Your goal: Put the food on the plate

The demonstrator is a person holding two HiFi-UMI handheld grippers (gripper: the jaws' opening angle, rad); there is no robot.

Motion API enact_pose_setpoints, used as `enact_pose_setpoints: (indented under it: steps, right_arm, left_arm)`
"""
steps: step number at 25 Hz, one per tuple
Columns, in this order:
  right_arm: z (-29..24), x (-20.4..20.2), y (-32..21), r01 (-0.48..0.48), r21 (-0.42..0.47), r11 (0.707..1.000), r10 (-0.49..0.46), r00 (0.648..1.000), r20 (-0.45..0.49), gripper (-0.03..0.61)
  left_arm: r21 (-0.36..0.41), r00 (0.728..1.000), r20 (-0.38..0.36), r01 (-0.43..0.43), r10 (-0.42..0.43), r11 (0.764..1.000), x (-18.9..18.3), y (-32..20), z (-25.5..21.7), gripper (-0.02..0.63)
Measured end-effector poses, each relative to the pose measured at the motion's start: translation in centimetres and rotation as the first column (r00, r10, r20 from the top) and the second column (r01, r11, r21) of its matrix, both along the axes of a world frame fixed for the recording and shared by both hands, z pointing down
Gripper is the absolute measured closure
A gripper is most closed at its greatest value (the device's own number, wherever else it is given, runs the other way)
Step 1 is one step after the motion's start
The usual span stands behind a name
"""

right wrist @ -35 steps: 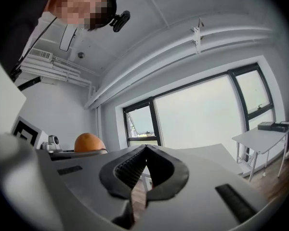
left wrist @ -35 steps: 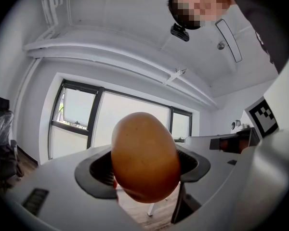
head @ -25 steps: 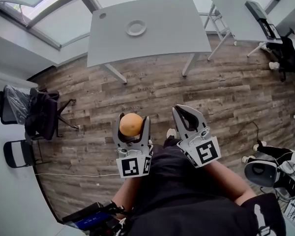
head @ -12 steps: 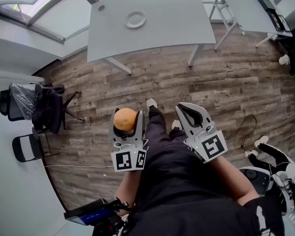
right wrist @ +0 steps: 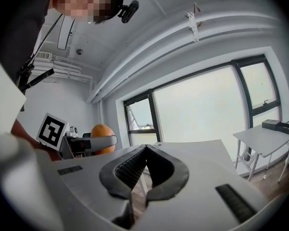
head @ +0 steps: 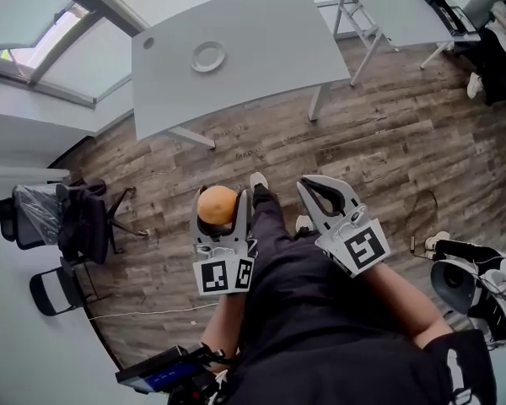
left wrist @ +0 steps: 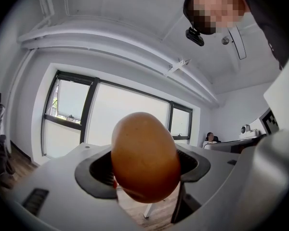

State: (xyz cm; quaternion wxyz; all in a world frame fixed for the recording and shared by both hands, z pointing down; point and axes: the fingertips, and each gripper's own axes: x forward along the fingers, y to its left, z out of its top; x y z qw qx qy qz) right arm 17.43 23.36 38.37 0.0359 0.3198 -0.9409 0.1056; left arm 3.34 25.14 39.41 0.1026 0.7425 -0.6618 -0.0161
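Observation:
An orange, egg-shaped piece of food sits clamped between the jaws of my left gripper; it fills the middle of the left gripper view as the orange food. My right gripper is held beside it, jaws closed tip to tip with nothing in them, and the right gripper view shows those closed tips and the orange food off to the left. A small white plate lies on the grey table far ahead. Both grippers hang over the floor, well short of the table.
A wood-plank floor lies between me and the table. Black office chairs stand at the left. A second grey table stands at the back right, with equipment on the floor at the right. Large windows lie beyond.
The table and plate have shifted left and a little nearer in the head view as I walk. Both grippers keep their pose, the left one still holding the food.

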Motion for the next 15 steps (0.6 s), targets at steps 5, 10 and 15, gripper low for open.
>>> enact_pose_setpoints:
  steps: [5,10,15]
  right_arm:
    - [0.4,-2.7,-1.9,0.008,0.019,1.0,-0.008,1.0,0.002,0.581]
    - [0.4,-6.2,-5.5,-0.029,0.023,0.999,0.029,0.999,0.018,0.581]
    - [0.5,-10.7,-9.7,-0.03,-0.008,1.0,0.03,1.0,0.003,0.581]
  left_arm:
    - [0.03,1.0,-0.012,0.002,-0.001,1.0,-2.4,-2.3,0.1,0.272]
    - [0.017,0.999,-0.034,-0.02,0.021,1.0,-5.0,-5.4,0.9,0.272]
    - [0.003,0.998,-0.055,-0.038,0.038,0.999,-8.2,-8.9,1.5,0.272]
